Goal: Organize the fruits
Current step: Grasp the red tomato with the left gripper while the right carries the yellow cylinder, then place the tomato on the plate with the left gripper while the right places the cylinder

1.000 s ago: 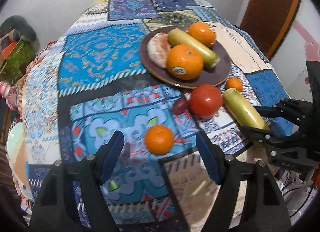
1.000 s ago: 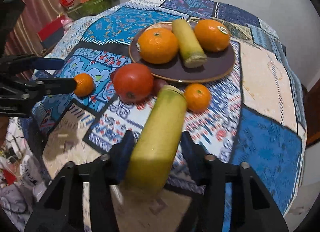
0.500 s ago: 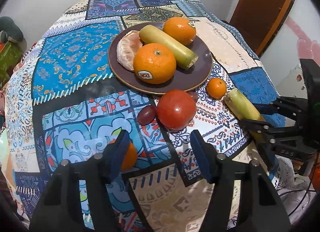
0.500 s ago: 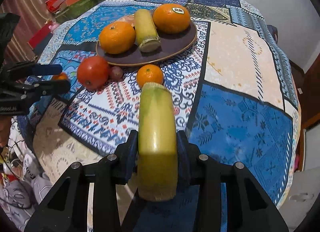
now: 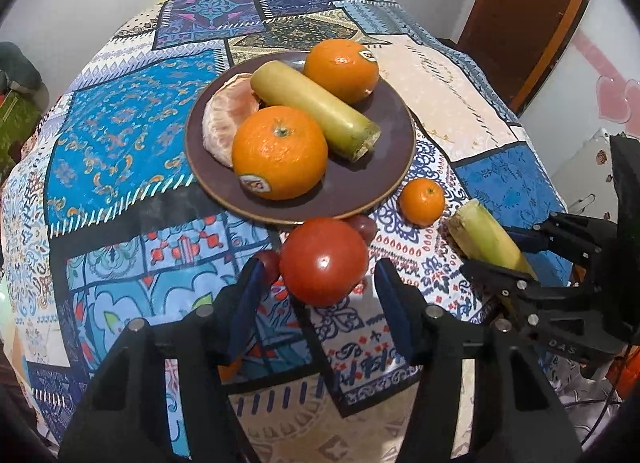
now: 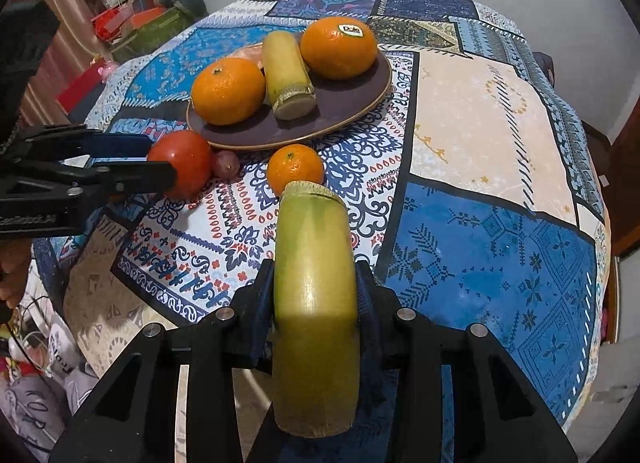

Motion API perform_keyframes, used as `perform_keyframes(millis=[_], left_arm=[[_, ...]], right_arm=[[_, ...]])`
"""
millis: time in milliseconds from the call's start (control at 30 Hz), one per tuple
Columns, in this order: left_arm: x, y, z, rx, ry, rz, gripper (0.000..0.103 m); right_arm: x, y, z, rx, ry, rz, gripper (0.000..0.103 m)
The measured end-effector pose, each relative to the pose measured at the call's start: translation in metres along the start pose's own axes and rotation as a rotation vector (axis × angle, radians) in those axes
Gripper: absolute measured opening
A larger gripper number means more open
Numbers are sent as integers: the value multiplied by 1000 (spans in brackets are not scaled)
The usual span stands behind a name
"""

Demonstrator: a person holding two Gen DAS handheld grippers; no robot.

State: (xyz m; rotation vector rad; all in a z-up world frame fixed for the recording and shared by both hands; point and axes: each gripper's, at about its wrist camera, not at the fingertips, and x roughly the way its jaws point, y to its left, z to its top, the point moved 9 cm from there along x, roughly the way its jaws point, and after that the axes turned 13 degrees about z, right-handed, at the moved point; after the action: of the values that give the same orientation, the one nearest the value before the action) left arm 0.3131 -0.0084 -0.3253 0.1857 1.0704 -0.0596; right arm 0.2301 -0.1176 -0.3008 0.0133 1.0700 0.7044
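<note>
A dark brown plate holds two oranges, a peeled citrus and a yellow-green stalk. My left gripper is open, its fingers on either side of a red tomato on the cloth. My right gripper is shut on a second yellow-green stalk and holds it above the table; it also shows in the left wrist view. A small mandarin and dark grapes lie by the plate.
The table has a patchwork cloth. Another small mandarin lies behind my left finger. Clutter and bags sit past the table's left edge. A brown door stands at the right.
My left gripper has moved forward from the small mandarin to straddle the tomato. My right gripper has lifted the stalk and swung it to point at the plate.
</note>
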Motion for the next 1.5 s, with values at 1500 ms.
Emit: perform_keyframes(millis=[1500], left_arm=[[-32,42,29,-50,-120,76,49]], right_arm=[[-27,-2,93,-59,-171,-14,35]])
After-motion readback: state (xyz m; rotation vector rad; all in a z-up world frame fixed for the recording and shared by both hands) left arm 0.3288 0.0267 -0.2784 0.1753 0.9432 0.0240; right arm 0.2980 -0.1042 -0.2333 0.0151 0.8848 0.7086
